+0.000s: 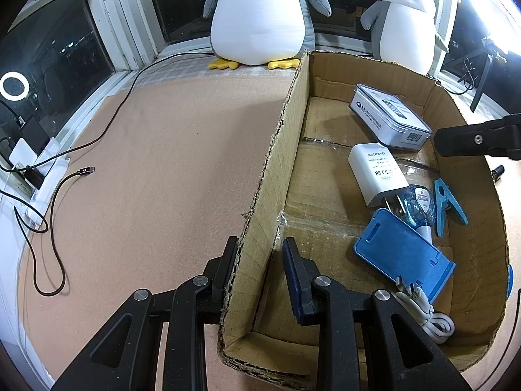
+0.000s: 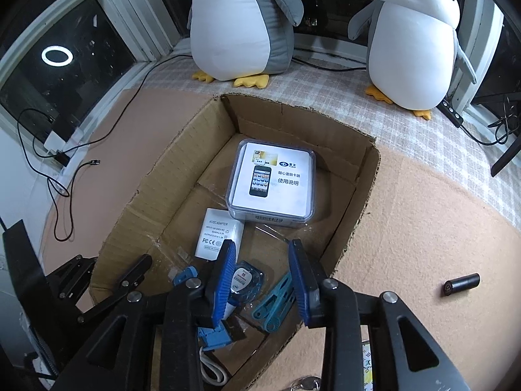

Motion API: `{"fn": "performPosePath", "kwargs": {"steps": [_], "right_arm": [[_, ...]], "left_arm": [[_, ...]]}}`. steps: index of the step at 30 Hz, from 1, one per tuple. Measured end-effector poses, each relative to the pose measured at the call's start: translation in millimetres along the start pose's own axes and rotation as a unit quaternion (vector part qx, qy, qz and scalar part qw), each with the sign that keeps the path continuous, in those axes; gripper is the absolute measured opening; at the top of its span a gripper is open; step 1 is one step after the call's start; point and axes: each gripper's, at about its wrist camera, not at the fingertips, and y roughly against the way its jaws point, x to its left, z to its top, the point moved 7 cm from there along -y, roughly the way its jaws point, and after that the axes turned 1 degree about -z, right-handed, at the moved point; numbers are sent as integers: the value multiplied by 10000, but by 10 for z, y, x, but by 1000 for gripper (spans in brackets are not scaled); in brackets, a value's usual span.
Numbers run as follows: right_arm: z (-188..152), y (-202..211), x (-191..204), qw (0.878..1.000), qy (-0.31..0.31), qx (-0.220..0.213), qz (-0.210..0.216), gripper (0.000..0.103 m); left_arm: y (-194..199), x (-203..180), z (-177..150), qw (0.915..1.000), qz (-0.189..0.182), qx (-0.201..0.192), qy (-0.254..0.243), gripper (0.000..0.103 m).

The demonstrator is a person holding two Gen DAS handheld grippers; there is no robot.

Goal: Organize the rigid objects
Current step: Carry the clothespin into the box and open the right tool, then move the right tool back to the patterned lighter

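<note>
Box [image 1: 289, 150] sits on the mat [image 1: 162, 163]; left gripper [image 1: 260, 260] straddles its left wall, one finger outside, one inside, gap still showing on the inside finger, so not clamped. My guess: it steadies the box while the other side loads.

Right gripper [image 2: 263, 280] hovers above the near end of the box, fingers wide, nothing between them. Looks like it has nothing to carry right now.

Ahead of the right fingers: case [image 2: 273, 182], flat on the box floor, label up. Just left of it and nearer the fingers: adapter [image 2: 218, 234], lying flat. Stand [image 1: 400, 251] lies just right of the left gripper's inside finger; in the right view only slivers show under the left finger. Clip [image 2: 276, 299] is below the gap, toward the right finger; tape [image 2: 246, 280] is beside the left finger. Cable [image 1: 429, 316] is in the near corner, mostly cut off by the gripper body.

Still outside: tube [image 2: 460, 283], on the mat well right of the right fingers. Probably next in.

Hard to tell: whether the tape is really a correction tape; print is too small. Something patterned at the bottom edge under the right gripper is cut off, unidentifiable. Penguins [image 2: 241, 22] behind the box are cropped at the top.
</note>
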Motion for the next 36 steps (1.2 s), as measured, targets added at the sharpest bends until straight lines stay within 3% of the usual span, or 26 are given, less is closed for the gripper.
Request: {"fn": "performPosePath", "kwargs": {"steps": [10,19,26,36], "right_arm": [[-123,366,-129,9997,-128,-139,176,32],[-428,715,-531,9989,-406,-176,120,33],[-731,641,-871,9984,-533,157,-139,34],[-977,371,-935,9976,-380,481,-325,34]], "left_arm": [[-3,-3,3,10000,5,-6,-3,29],[-4,0,5,10000,8,-7,-9,29],[-3,-9,6,10000,17,-7,-25,29],[-3,-15,0,10000,20,-6,-32,29]]}}
